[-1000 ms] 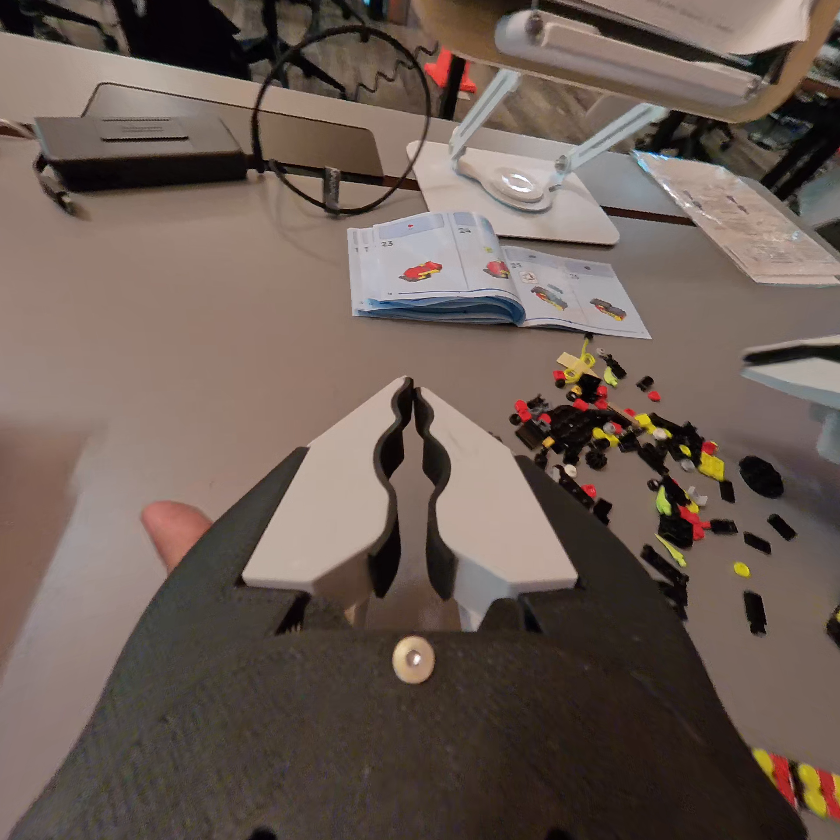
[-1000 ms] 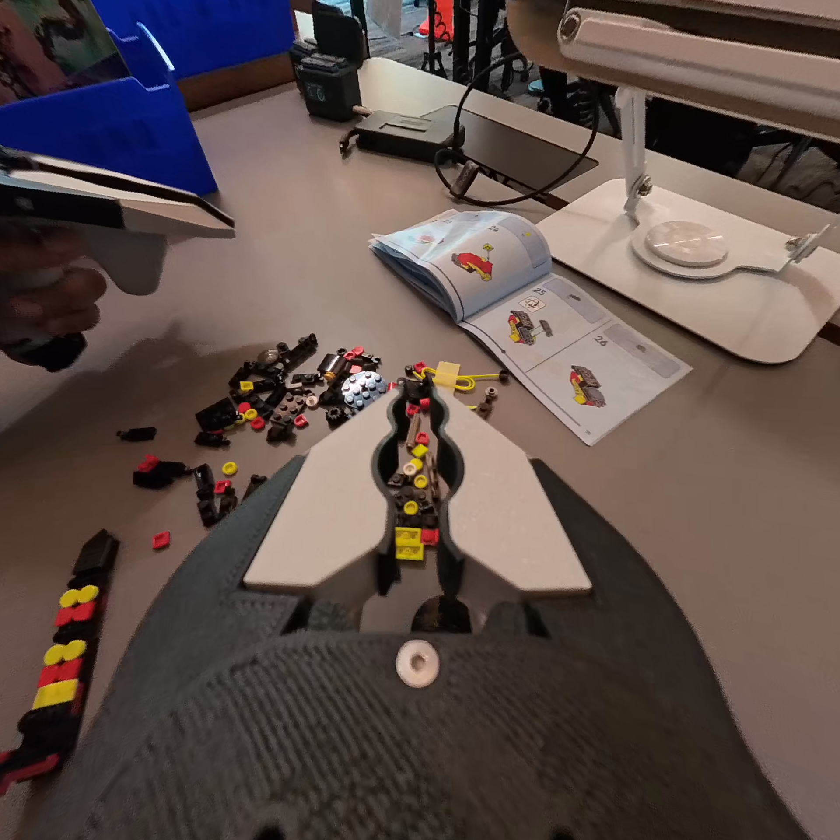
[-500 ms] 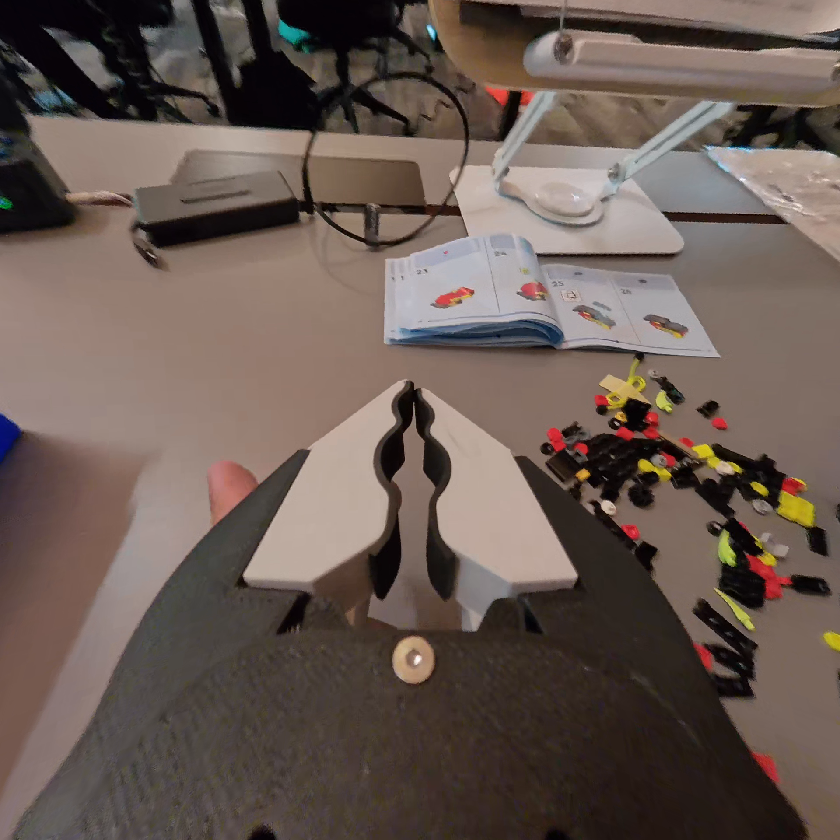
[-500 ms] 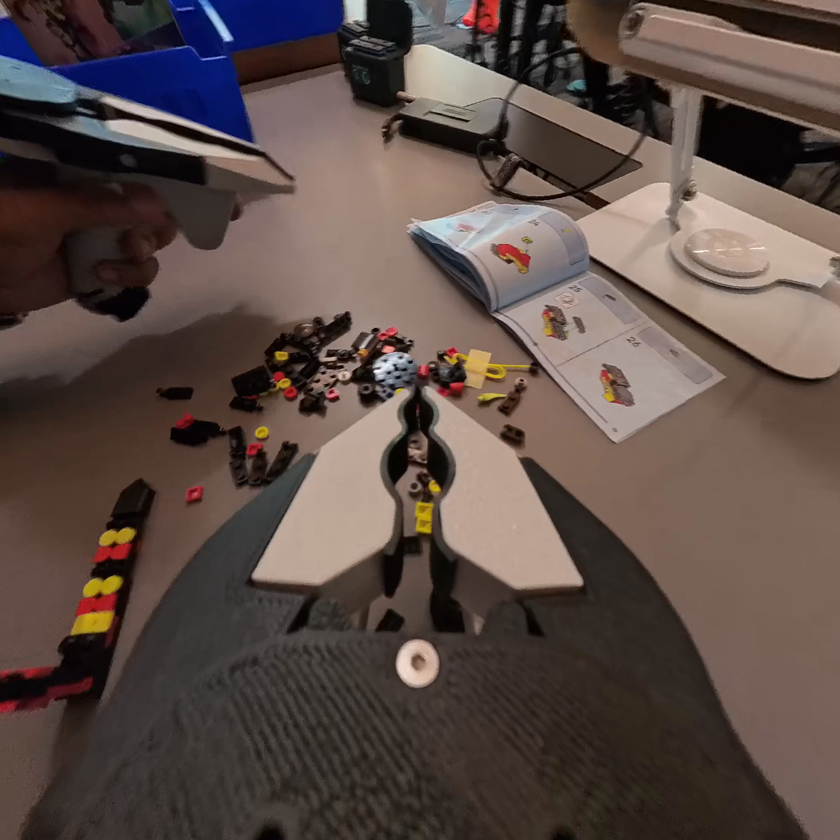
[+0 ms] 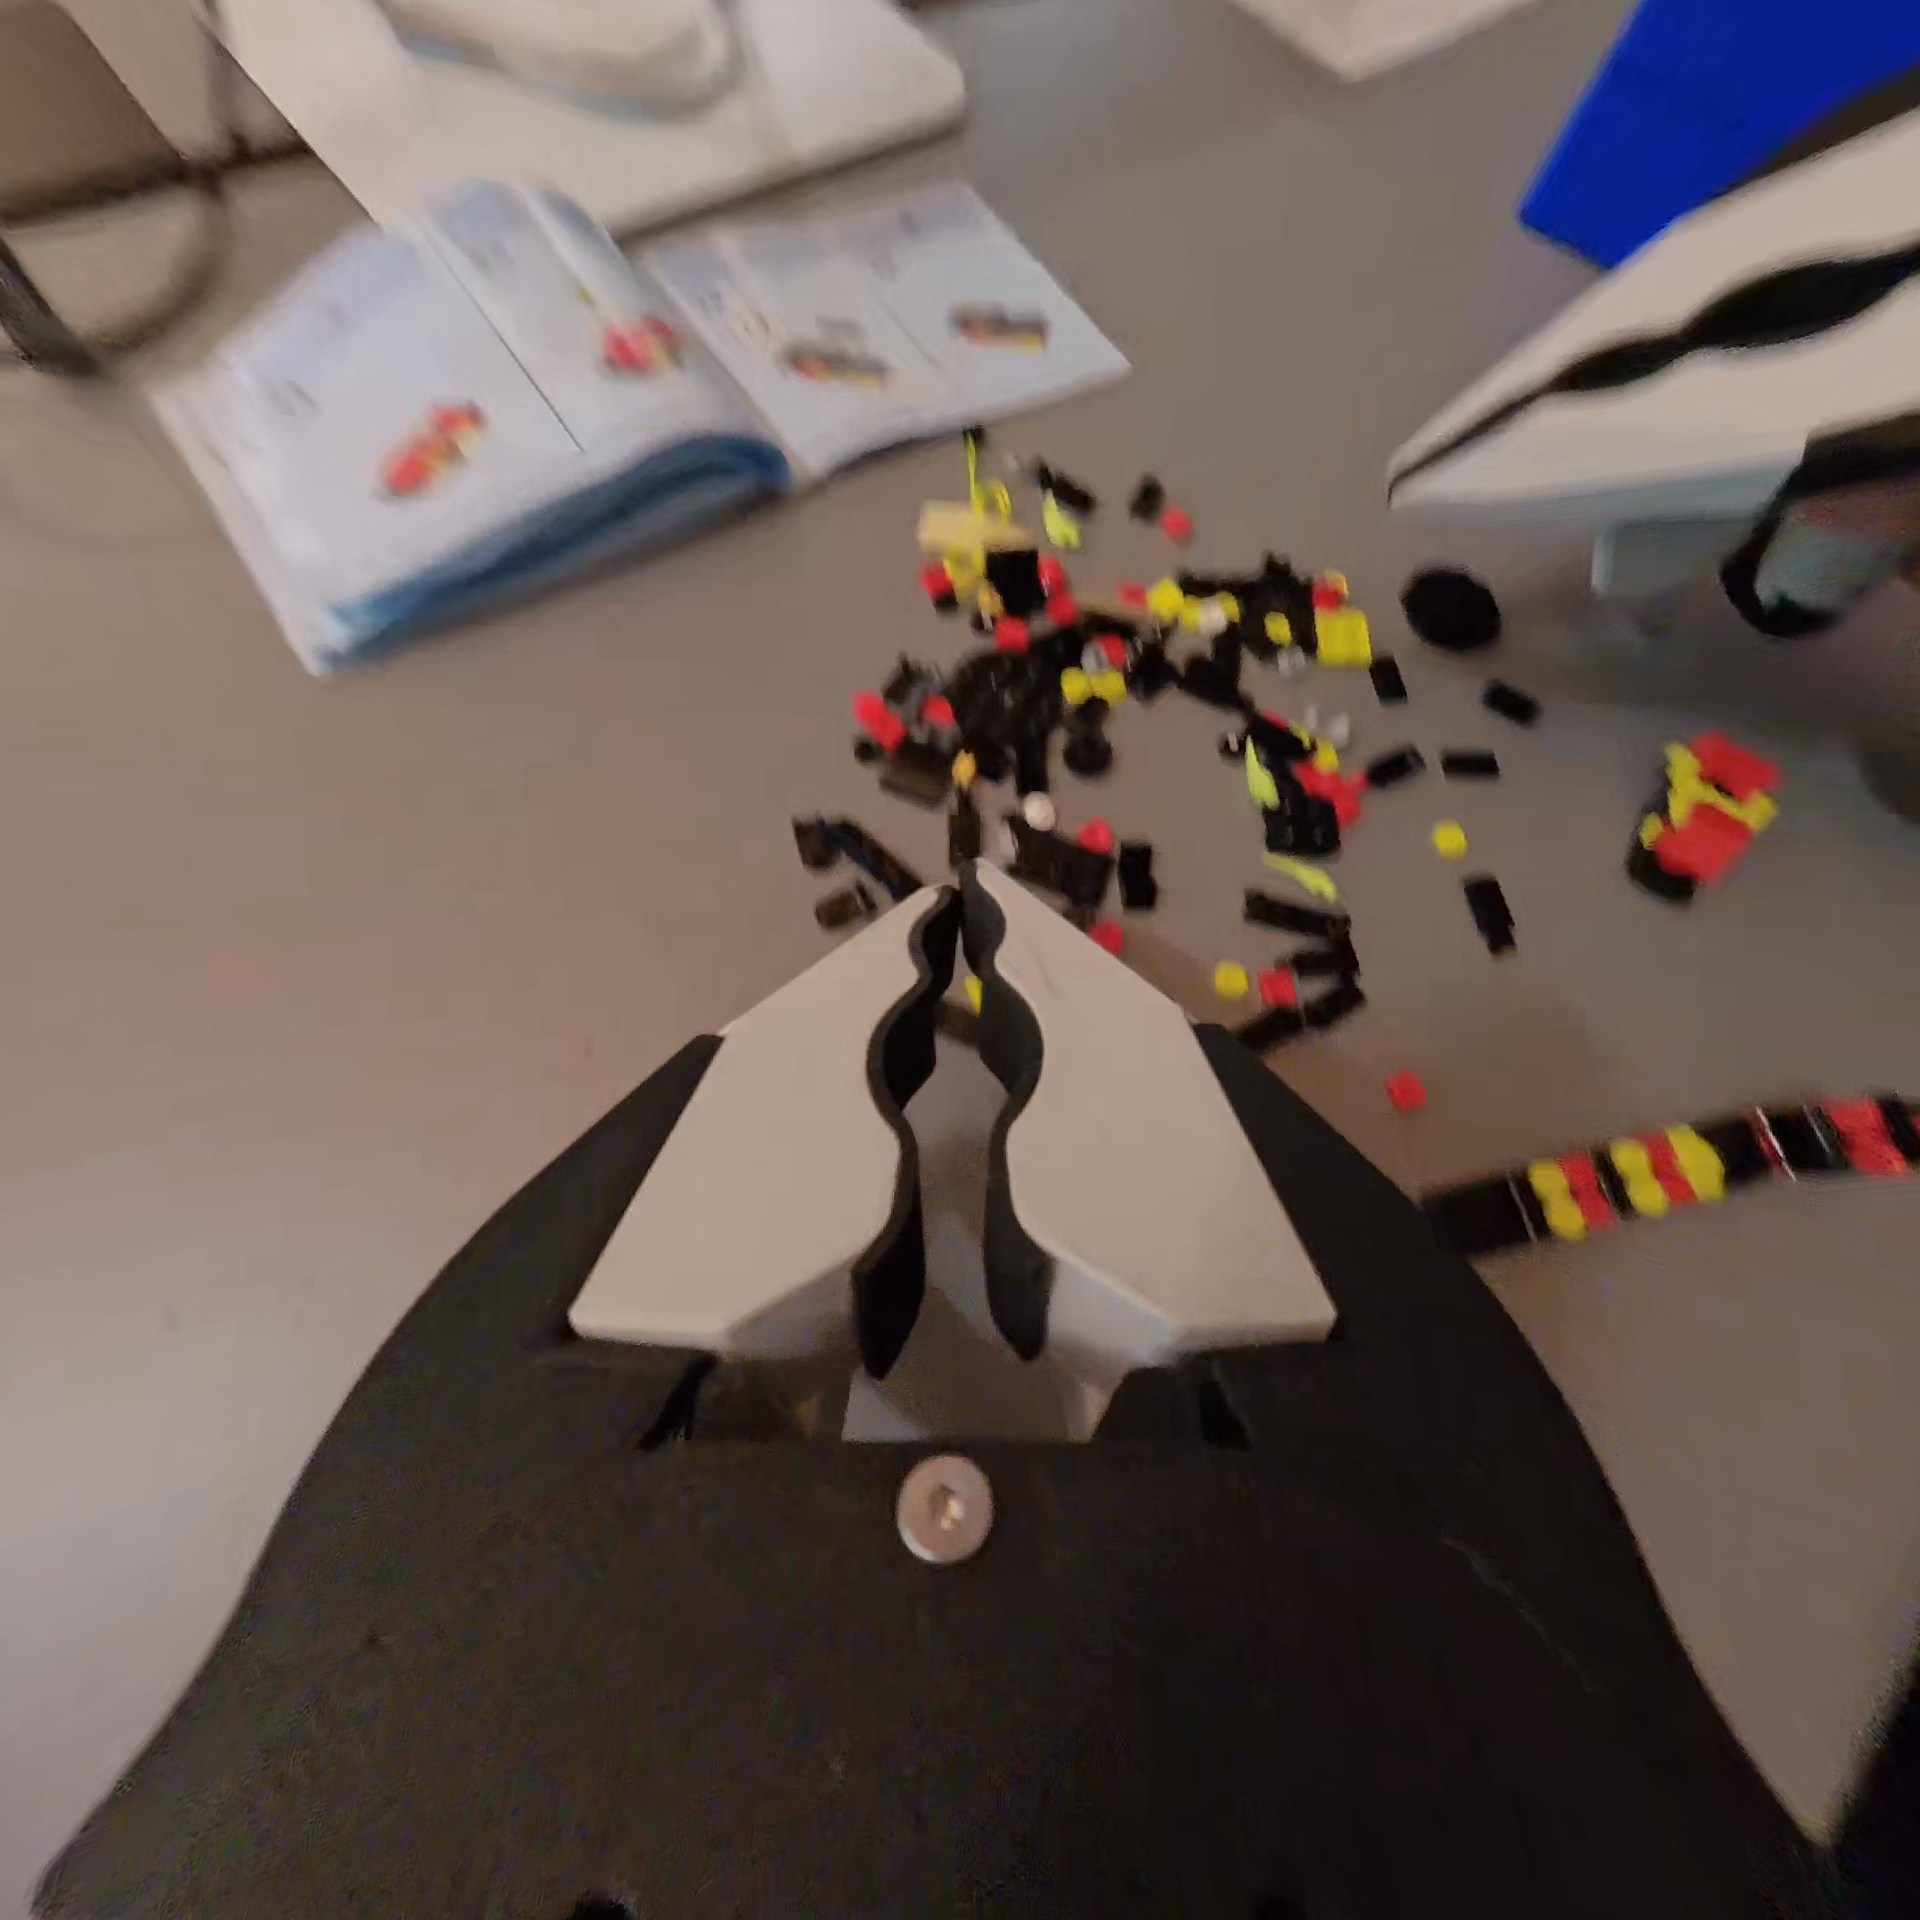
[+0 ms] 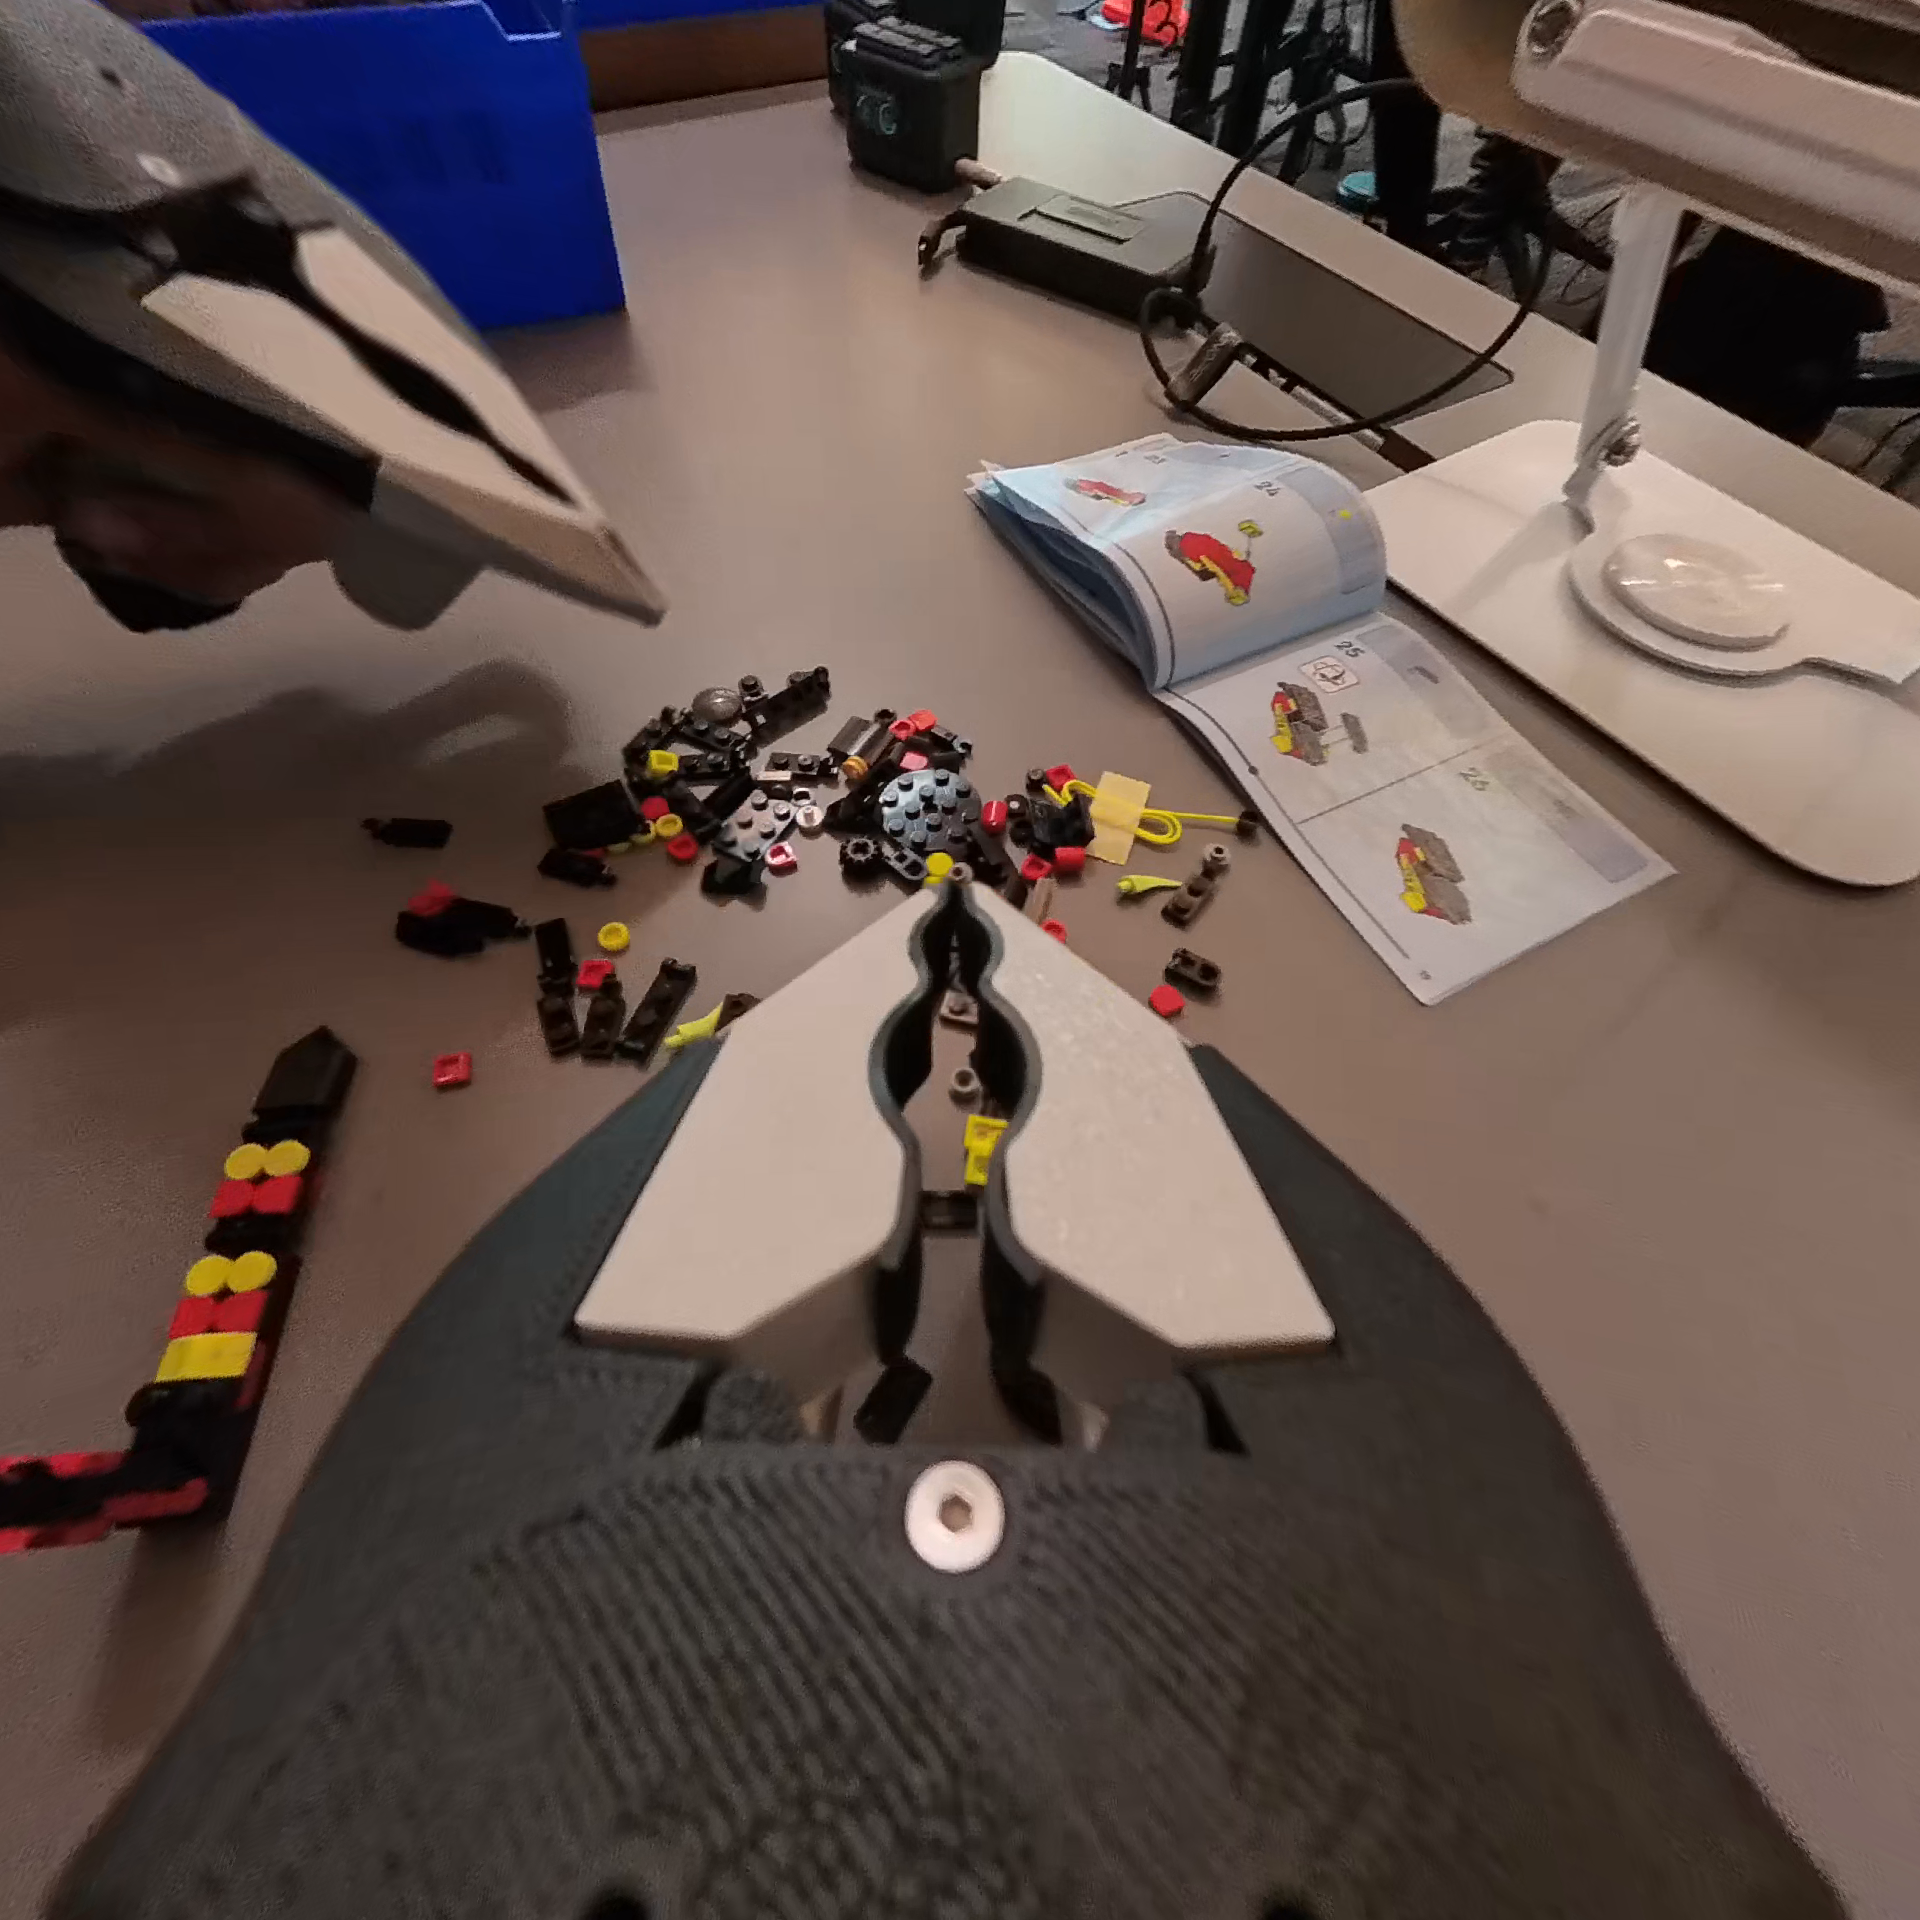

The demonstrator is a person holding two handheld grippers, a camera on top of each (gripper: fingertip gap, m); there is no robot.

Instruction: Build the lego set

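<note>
Loose black, red and yellow lego pieces point(image 6: 810, 790) lie in a pile on the grey table; they also show, blurred, in the left wrist view point(image 5: 1122, 707). A long built strip of black, red and yellow bricks point(image 6: 229, 1278) lies left of my right gripper and also shows in the left wrist view point(image 5: 1662, 1164). A small red and yellow assembly point(image 5: 1704, 821) sits at the pile's right. My left gripper point(image 5: 961, 894) is shut and empty, tips at the pile's near edge. My right gripper point(image 6: 954, 894) is shut and empty, above the pile's near side.
An open instruction booklet point(image 6: 1247, 623) lies behind the pile, also in the left wrist view point(image 5: 582, 395). A white lamp base point(image 6: 1662, 644) stands behind it. A blue bin point(image 6: 468, 156), a black power adapter point(image 6: 1060, 229) and a looped cable are farther back. Across from one pair of fingers to the other is roughly 12 cm.
My left gripper has swung right and down toward the pile; its view is now blurred. In the right wrist view it has come closer over the pieces. Both stay shut.
</note>
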